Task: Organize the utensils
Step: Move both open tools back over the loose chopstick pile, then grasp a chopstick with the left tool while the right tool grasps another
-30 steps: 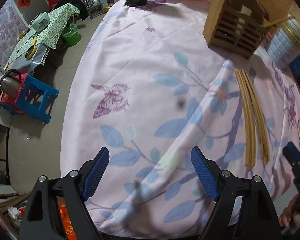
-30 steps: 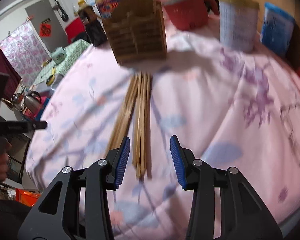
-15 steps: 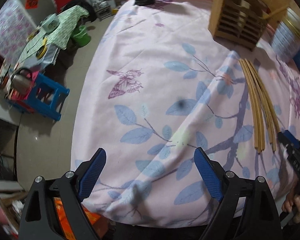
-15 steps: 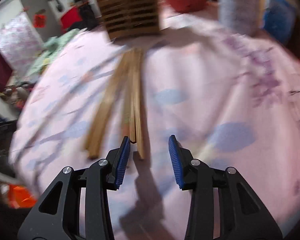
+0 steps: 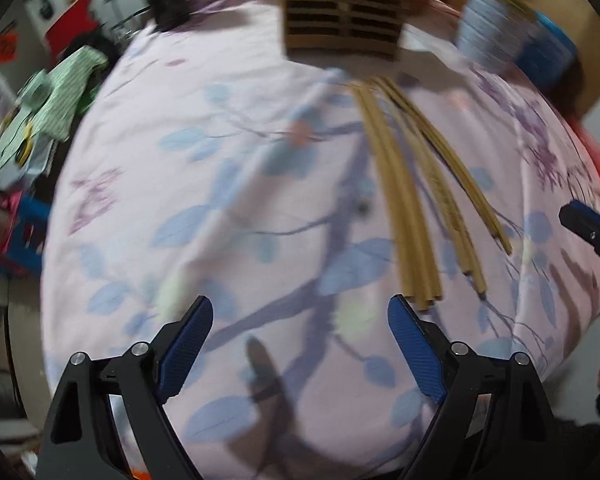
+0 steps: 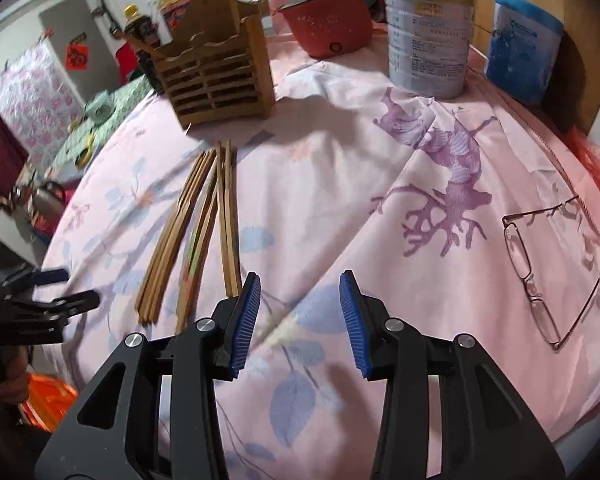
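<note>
Pink tablecloth [image 6: 340, 168] under both downward-angled gripper heads, left gripper [image 5: 300, 316] beside chopsticks [image 5: 412, 220].

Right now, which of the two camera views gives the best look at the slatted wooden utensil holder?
The right wrist view. There the slatted wooden utensil holder stands whole and fairly sharp behind the bamboo chopsticks. The left wrist view shows only its lower slatted front, blurred and cut off at the top edge.
</note>
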Demonstrator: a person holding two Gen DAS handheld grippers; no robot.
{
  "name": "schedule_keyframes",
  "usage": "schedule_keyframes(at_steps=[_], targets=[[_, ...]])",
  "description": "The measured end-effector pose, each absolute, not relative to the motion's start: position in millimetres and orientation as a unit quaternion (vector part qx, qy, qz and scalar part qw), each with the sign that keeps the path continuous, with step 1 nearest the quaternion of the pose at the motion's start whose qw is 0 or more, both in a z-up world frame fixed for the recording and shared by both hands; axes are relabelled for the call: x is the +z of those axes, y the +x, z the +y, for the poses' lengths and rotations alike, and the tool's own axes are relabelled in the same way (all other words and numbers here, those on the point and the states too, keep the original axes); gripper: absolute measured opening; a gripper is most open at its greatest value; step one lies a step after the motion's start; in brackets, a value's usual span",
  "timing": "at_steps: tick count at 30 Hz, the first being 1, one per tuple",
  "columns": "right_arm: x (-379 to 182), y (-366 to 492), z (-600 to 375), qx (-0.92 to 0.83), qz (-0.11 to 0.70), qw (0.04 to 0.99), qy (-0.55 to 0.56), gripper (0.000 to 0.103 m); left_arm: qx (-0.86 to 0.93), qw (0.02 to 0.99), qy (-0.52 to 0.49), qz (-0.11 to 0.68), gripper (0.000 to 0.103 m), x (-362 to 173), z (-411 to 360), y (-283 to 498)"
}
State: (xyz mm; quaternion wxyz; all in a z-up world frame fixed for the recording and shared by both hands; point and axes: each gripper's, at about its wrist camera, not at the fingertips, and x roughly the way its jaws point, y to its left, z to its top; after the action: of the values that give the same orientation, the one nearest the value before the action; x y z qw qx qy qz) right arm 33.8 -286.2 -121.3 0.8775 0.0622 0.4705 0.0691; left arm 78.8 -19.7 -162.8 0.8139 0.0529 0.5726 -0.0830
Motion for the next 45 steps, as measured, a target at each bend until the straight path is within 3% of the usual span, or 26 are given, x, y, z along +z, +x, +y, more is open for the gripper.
schedule_keyframes(at_steps=[7,24,26,30,31,33,42,45], targets=[[-114.2,20.8,-296.1,0.059,0.462,0.884,0.030,0.042,-0.100,0.816,0.081,0.563,0.082,-184.3,-37.0,80.7],[-127.3,23.2,-297.4,0.063,0.471,0.877,0.069,0.042,-0.130,0.834,0.126,0.521,0.083,-184.7,-56.3,84.2],[-126.9,23.6,-292.5,0.070,0.470,0.878,0.067,0.042,-0.127,0.838,0.125,0.515,0.078,-183.9,-57.6,85.6],[-125.0,24.8,-284.4,0.087,0.464,0.879,0.065,0.042,-0.134,0.838,0.093,0.520,0.019,-179.4,-46.5,90.7],[-125.5,25.7,-282.4,0.091,0.464,0.879,0.065,0.042,-0.131,0.838,0.091,0.522,0.011,-179.1,-43.7,91.7],[-127.5,27.4,-278.9,0.097,0.467,0.877,0.065,0.042,-0.128,0.837,0.082,0.526,0.007,-178.7,-36.3,92.9],[-142.8,31.7,-249.3,0.146,0.478,0.866,0.028,0.041,-0.108,0.837,0.065,0.533,0.009,-178.8,-20.7,91.6],[-149.6,33.5,-241.6,0.156,0.479,0.864,0.019,0.033,-0.105,0.837,0.066,0.533,0.009,-178.8,-20.9,91.4]])
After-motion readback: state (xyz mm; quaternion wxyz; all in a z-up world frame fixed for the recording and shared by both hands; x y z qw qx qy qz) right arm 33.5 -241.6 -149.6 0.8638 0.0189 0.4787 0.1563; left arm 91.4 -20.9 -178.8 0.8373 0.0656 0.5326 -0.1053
